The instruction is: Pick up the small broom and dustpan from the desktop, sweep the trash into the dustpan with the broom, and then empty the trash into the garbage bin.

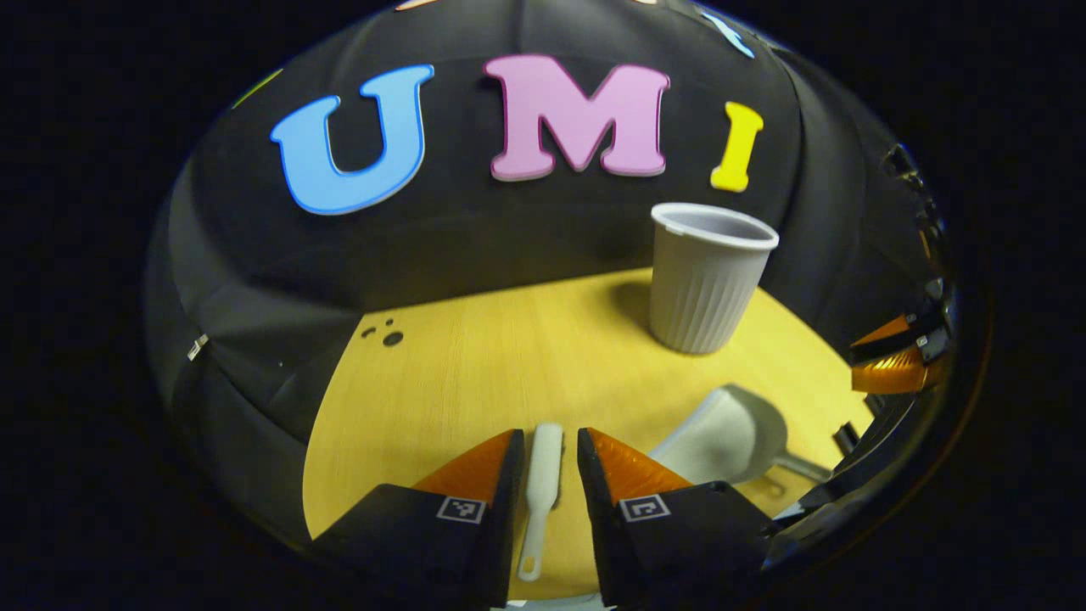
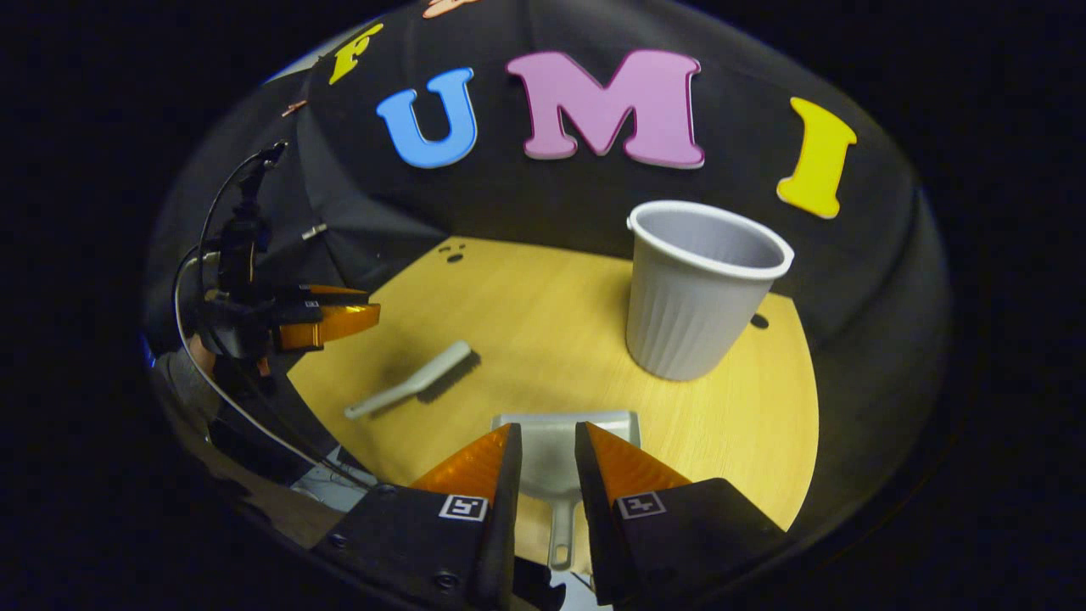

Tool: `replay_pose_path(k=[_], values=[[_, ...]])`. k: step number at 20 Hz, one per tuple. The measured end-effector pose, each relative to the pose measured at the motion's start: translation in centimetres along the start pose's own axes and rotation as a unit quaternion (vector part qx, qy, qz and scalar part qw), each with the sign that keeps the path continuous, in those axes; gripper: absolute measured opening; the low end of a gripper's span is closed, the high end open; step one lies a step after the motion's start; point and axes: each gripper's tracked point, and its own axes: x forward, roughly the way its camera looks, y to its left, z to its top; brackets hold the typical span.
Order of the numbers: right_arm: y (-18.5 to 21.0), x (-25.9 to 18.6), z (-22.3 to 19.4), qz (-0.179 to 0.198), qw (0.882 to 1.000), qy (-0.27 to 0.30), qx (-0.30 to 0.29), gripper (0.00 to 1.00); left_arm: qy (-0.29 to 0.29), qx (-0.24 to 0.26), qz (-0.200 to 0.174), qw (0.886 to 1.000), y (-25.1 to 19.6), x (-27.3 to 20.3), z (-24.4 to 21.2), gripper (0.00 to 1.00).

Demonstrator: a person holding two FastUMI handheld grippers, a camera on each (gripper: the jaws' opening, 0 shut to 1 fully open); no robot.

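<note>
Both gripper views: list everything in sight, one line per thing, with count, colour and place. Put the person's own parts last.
Table: one, yellow wood-grain, under everything.
Garbage bin: one, grey ribbed, upright at the table's far right.
Small broom: one, white, flat on the table, left of the dustpan.
Dustpan: one, grey, flat on the table, in front of the bin.
Dark specks: a few, black, far left of the table.
Left gripper: one, open, fingers either side of the broom.
Right gripper: one, open, fingers either side of the dustpan's handle.
</note>
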Motion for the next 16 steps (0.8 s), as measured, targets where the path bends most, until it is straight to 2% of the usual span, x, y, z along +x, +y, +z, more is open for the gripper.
replay_pose_path(k=[5, 7, 11, 16], values=[[-0.4, -3.1, 7.7, -0.038, 0.990, -0.132, -0.022, 0.40, -0.105, -0.006, -0.017, 0.994, -1.8, -2.7, 8.1, 0.43], [-0.3, -5.0, 9.4, -0.046, 0.985, -0.164, -0.034, 0.39, -0.135, -0.014, -0.015, 0.991, -1.9, -4.1, 9.8, 0.42], [0.7, -6.9, 10.4, -0.064, 0.979, -0.190, -0.045, 0.40, -0.158, -0.018, -0.029, 0.987, -1.8, -5.9, 10.6, 0.42], [2.6, -6.1, 10.9, -0.078, 0.980, -0.183, -0.009, 0.39, -0.143, 0.005, -0.047, 0.989, -2.0, -5.5, 9.0, 0.42]])
